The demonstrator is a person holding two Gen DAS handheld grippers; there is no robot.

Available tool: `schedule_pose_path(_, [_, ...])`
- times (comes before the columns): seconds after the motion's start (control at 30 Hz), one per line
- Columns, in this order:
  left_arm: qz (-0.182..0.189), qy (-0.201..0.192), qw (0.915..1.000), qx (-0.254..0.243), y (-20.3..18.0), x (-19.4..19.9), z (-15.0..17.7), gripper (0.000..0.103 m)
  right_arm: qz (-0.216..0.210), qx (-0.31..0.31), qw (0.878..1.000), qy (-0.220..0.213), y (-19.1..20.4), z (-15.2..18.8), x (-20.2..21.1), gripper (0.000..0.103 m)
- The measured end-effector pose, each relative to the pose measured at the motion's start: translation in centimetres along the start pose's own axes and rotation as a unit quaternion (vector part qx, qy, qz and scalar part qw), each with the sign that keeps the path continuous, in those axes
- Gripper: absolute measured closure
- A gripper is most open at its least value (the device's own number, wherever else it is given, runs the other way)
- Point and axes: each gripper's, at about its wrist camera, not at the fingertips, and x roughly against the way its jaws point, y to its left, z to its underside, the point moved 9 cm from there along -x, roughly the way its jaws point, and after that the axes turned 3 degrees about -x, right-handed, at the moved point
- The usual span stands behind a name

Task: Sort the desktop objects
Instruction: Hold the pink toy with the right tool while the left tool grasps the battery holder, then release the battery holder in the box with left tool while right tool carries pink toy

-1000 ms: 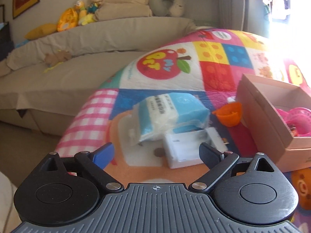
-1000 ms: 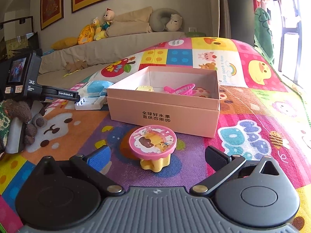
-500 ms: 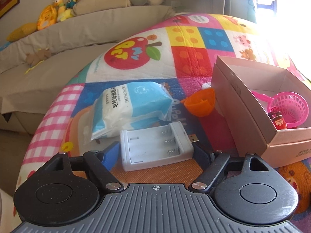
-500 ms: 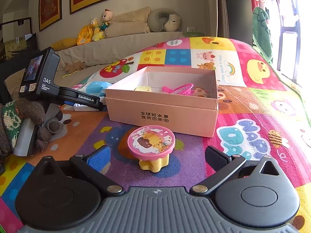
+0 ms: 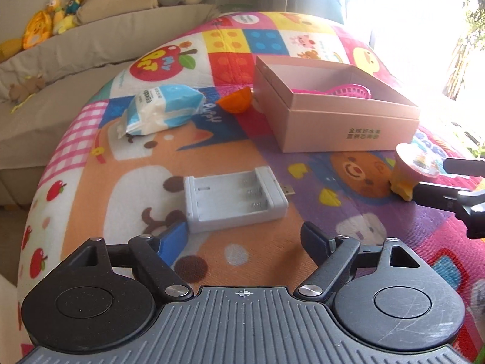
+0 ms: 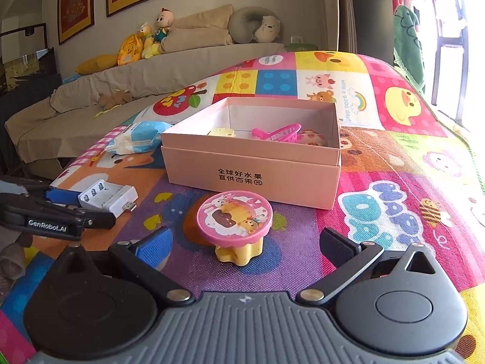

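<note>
Since half a second earlier, the left gripper [image 5: 242, 239] had drawn back from the white battery charger [image 5: 235, 201], which now lay on the play mat [image 5: 212, 139] just ahead of its released, wide-apart jaws, the blue fingertip [image 5: 174, 238] close to one corner. On the other side, the right gripper [image 6: 245, 241] hovered with jaws spread either side of the pink-topped toy table [image 6: 235, 220], not gripping it. Behind both stood the pink box [image 6: 251, 173] holding a pink toy basket [image 6: 280, 132]. Left of the box lay a tissue pack [image 5: 160, 110] and an orange cup [image 5: 236, 103].
</note>
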Motion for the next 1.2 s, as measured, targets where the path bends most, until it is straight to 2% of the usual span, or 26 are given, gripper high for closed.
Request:
schedule_pose_path(0.17, [0.054,-0.009,0.9985,-0.006,-2.2,1.0,0.4,0.009,0.005,0.002,1.000,0.004,0.0,0.0,-0.2,0.000])
schedule_pose_path(0.23, [0.039,-0.024,0.9988,-0.016,-2.2,1.2,0.0,0.007,0.007,0.001,1.000,0.004,0.0,0.0,-0.2,0.000])
schedule_pose_path(0.3, [-0.003,-0.037,0.9991,-0.022,-1.3,1.0,-0.6,0.005,0.009,0.000,1.000,0.003,0.0,0.0,-0.2,0.000])
schedule_pose_path(0.37, [-0.030,-0.031,0.9989,-0.017,-0.3,0.3,-1.0,0.004,0.009,0.000,1.000,0.004,0.0,0.0,-0.2,0.000])
schedule_pose_path(0.47, [-0.034,-0.019,0.9992,-0.001,0.5,-0.8,-1.3,0.004,0.009,-0.001,1.000,0.005,-0.1,0.1,-0.2,0.000])
schedule_pose_path(0.63, [-0.042,-0.021,0.9987,0.022,1.3,-2.2,-2.3,0.004,0.009,0.000,1.000,0.004,-0.1,0.0,-0.2,0.000])
schedule_pose_path(0.73, [-0.049,-0.021,0.9983,0.021,1.4,-2.8,-2.9,0.004,0.007,0.012,1.000,0.003,0.3,-0.1,-0.2,0.000])
schedule_pose_path(0.77, [-0.051,-0.021,0.9983,0.017,1.3,-2.9,-3.0,0.006,0.008,0.019,1.000,-0.001,0.5,-0.3,-0.1,0.000])
schedule_pose_path(0.83, [-0.050,-0.019,0.9985,0.009,1.1,-3.0,-3.2,0.017,0.017,0.042,0.999,-0.016,1.0,-0.6,0.0,0.000])
schedule_pose_path(0.93, [-0.047,-0.019,0.9987,0.004,0.9,-3.0,-3.2,0.018,0.040,0.086,0.995,-0.028,1.8,-1.2,-0.3,0.001])
schedule_pose_path(1.0, [-0.045,-0.020,0.9988,0.000,0.8,-2.8,-3.1,0.018,0.042,0.098,0.994,-0.015,2.1,-1.3,-1.1,0.007])
schedule_pose_path(1.1, [-0.039,-0.019,0.9990,0.000,0.7,-2.4,-2.8,0.019,0.038,0.090,0.995,0.016,2.0,-1.2,-2.4,0.022])
schedule_pose_path(1.17, [-0.036,-0.018,0.9992,-0.002,0.5,-1.9,-2.6,0.020,0.036,0.080,0.996,0.033,1.8,-1.0,-2.8,0.047])
schedule_pose_path(1.2, [-0.032,-0.018,0.9993,-0.005,0.3,-1.5,-2.4,0.020,0.035,0.074,0.996,0.037,1.6,-1.0,-2.7,0.047])
